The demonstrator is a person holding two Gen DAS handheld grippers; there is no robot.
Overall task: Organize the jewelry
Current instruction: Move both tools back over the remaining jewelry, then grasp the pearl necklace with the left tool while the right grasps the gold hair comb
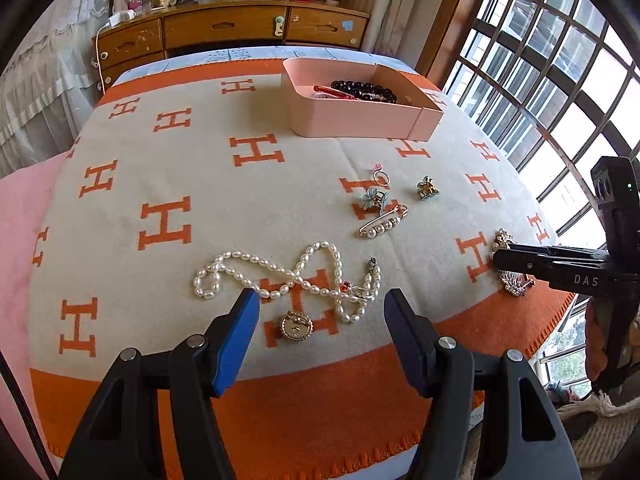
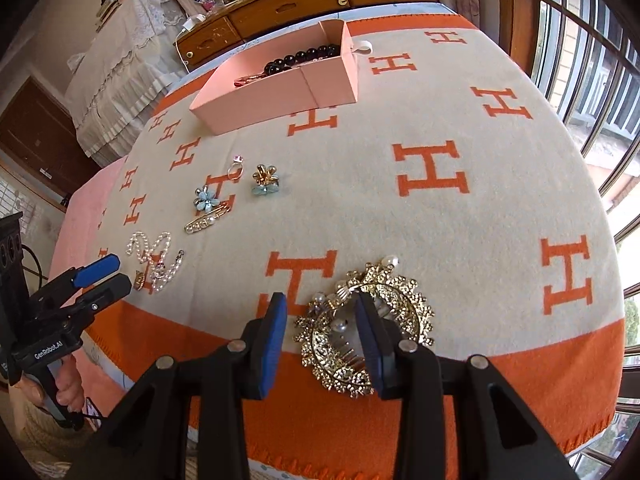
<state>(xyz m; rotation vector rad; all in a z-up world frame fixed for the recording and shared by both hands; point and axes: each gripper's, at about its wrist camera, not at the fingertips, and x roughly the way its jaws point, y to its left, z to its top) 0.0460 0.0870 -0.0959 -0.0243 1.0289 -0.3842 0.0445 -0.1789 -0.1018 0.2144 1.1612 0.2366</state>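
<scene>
While the pink box [image 1: 320, 118] at the blanket's [image 1: 200, 184] far end held only dark beads [image 1: 362, 89] and a red piece, most jewelry lay loose. Your right gripper [image 2: 320, 340] straddled the gold comb [image 2: 404, 312], fingers wide; your left gripper [image 1: 320, 328] hung open over the pearls [image 1: 280, 276], with brooch [image 1: 384, 222], clips and ring [image 1: 382, 178] left.

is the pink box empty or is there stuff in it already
Not empty. The pink box is open-topped and already holds a string of dark beads and a red item; the rest of its inside is hidden.
</scene>
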